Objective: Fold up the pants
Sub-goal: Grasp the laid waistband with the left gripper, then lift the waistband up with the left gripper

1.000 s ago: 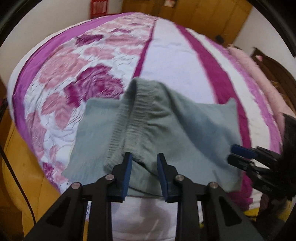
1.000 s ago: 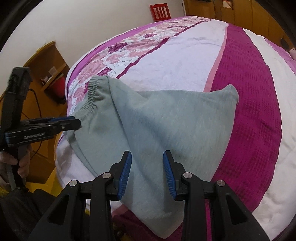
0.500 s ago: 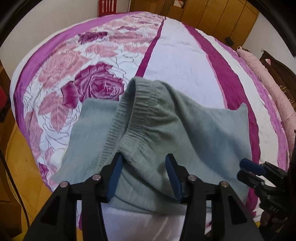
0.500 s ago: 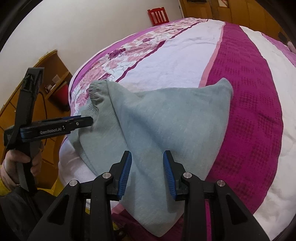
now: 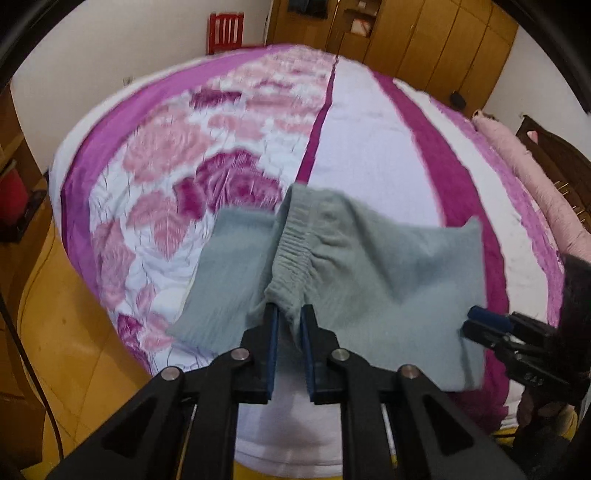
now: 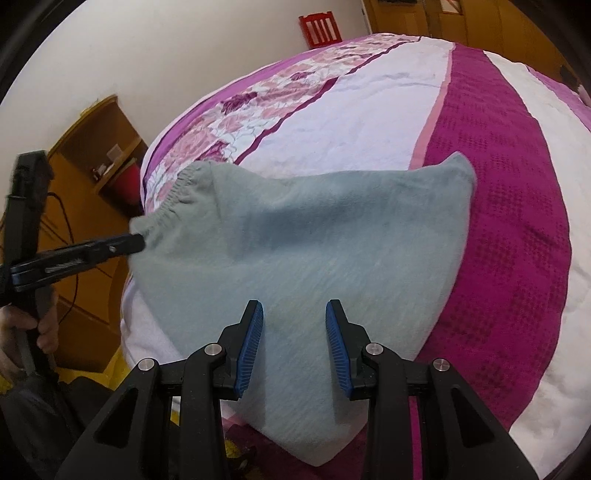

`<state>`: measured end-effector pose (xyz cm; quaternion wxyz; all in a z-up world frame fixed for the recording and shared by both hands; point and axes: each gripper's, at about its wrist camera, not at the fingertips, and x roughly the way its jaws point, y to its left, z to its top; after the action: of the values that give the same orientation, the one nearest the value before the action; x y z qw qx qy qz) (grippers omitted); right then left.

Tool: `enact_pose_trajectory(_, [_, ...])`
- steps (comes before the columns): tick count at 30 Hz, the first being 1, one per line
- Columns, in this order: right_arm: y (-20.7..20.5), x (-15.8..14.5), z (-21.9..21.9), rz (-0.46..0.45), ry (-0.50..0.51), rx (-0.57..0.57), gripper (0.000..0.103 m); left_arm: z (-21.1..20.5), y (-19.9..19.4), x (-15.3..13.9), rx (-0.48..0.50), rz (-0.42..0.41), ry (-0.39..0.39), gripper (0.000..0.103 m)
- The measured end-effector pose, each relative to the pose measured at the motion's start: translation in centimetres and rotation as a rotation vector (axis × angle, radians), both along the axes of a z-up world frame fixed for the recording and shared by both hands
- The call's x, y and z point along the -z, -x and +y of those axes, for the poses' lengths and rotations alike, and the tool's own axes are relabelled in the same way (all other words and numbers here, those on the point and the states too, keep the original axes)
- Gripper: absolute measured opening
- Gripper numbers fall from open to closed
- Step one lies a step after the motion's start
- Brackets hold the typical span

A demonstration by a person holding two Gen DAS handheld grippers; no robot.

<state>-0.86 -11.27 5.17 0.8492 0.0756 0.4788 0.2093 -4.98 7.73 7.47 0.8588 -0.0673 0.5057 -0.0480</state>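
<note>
Grey-green pants (image 5: 388, 280) lie folded near the front edge of the bed, also in the right wrist view (image 6: 295, 251). My left gripper (image 5: 290, 314) is shut on the gathered elastic waistband (image 5: 295, 240) and lifts it a little; it shows from the side in the right wrist view (image 6: 136, 242). My right gripper (image 6: 293, 332) is open and empty, hovering over the near part of the pants; it shows at the pants' right edge in the left wrist view (image 5: 476, 321).
The bed (image 5: 369, 140) has a purple, white and rose-patterned cover. A rolled pink blanket (image 5: 535, 177) lies at its right side. Wooden wardrobes (image 5: 424, 37) and a red chair (image 5: 225, 31) stand behind. A wooden shelf unit (image 6: 99, 147) is left of the bed.
My left gripper closed from open onto the waistband and raised it slightly. My right gripper stayed open over the pants.
</note>
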Motion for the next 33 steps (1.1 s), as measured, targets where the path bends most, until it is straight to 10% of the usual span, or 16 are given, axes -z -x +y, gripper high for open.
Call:
enact_pose_trajectory(15, [0.0, 0.5, -0.3, 0.029, 0.020, 0.043, 0.036, 1.6, -0.7, -0.2, 0.027, -0.027, 0.062, 0.039])
enact_pose_trajectory(28, [-0.1, 0.5, -0.8, 0.050, 0.044, 0.087, 0.036, -0.2, -5.4, 2.8, 0.146, -0.034, 0.037, 0.042])
enact_pose_trajectory(33, [-0.1, 0.5, -1.1, 0.053, 0.039, 0.107, 0.036, -0.2, -5.4, 4.4, 0.149, -0.035, 0.042, 0.060])
